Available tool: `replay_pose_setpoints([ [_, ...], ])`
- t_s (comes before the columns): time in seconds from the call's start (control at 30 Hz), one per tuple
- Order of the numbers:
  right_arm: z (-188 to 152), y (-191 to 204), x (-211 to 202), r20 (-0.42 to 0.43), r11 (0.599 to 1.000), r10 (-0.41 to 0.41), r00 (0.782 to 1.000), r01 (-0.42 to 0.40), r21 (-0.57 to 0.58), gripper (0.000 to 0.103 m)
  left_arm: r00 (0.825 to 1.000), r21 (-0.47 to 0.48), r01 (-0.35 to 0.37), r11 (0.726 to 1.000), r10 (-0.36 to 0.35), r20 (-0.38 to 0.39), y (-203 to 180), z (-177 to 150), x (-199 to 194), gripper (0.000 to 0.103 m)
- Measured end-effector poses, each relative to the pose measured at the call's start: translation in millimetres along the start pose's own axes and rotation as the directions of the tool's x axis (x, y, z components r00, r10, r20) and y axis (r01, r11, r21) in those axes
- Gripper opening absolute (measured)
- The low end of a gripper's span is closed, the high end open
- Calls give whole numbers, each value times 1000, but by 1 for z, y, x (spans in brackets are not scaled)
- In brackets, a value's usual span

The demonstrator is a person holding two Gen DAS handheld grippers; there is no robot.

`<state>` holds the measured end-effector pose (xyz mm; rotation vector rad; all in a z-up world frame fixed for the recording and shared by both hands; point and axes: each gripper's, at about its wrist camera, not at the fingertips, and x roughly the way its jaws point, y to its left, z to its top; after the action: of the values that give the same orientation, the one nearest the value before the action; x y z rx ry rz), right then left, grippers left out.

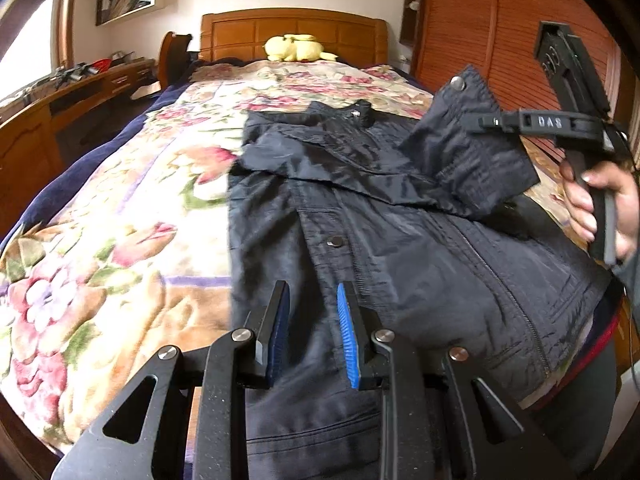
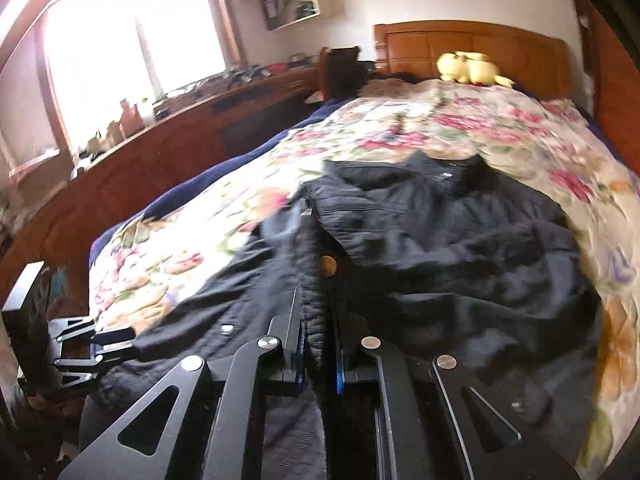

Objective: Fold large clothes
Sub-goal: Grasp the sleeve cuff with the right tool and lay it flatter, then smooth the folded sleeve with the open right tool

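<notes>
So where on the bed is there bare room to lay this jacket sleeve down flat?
Bare floral blanket lies left of the jacket, out to the navy edge, and beyond its collar up to the yellow plush toy. The right side is crowded: the right tool holds the sleeve there, with little blanket showing.

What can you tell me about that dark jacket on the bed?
The jacket is dark navy, of thin, slightly shiny fabric, with a zipper, metal snaps and a collar toward the headboard. It lies front up on the floral blanket. The right gripper is lifting its cuffed sleeve; the left gripper hovers open over the hem.
</notes>
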<state>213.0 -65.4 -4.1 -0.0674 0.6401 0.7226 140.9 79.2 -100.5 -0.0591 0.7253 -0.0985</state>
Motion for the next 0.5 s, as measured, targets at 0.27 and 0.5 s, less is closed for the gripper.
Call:
replay_pose_setpoints([
  [0.27, -1, 37, 33, -107, 1000, 17, 994, -20, -24, 46, 1000, -18, -24, 1000, 24, 5, 13, -2, -3, 25],
  [0.5, -15, 26, 2, -65, 999, -39, 997, 37, -29, 57, 1000, -23, 24, 999, -24, -2, 7, 4, 4, 26],
])
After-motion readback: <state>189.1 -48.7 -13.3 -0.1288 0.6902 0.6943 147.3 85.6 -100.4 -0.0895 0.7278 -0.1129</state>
